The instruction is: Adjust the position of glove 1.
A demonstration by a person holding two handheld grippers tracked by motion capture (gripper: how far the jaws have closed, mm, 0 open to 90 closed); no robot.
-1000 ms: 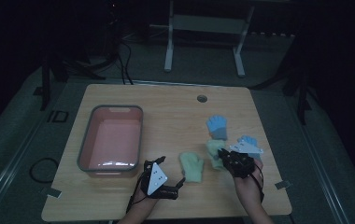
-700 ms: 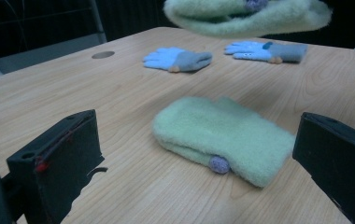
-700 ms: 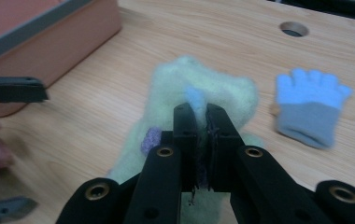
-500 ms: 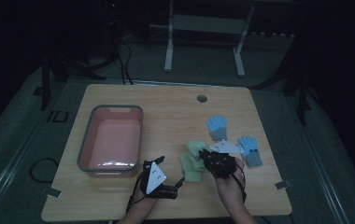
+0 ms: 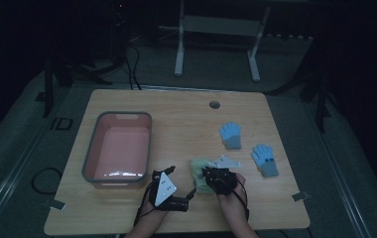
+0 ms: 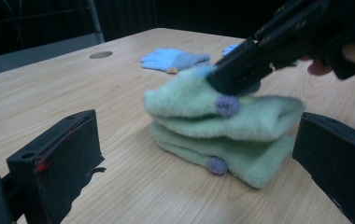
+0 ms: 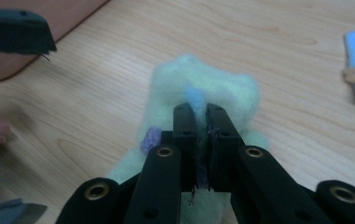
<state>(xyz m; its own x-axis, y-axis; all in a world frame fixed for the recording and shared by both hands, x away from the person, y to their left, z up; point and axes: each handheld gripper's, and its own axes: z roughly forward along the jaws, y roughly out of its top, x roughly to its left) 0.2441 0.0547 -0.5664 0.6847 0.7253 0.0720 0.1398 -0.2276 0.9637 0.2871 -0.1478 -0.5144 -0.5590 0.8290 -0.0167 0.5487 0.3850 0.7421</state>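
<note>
Right claw (image 7: pixel 202 135) clamped on upper green glove (image 6: pixel 199 100), stacked over second green glove (image 6: pixel 241 158) on tabletop (image 5: pixel 176 124). Left claw (image 6: pixel 199 154) wide apart, nothing gripped.

This looks like a lab or test room. It is dark, with one wooden table (image 5: pixel 176 114) lit in the middle. Black cables (image 5: pixel 127 54) lie on the grey floor (image 5: pixel 23 148) at the far left. A metal stand (image 5: pixel 216 29) sits far behind.
</note>
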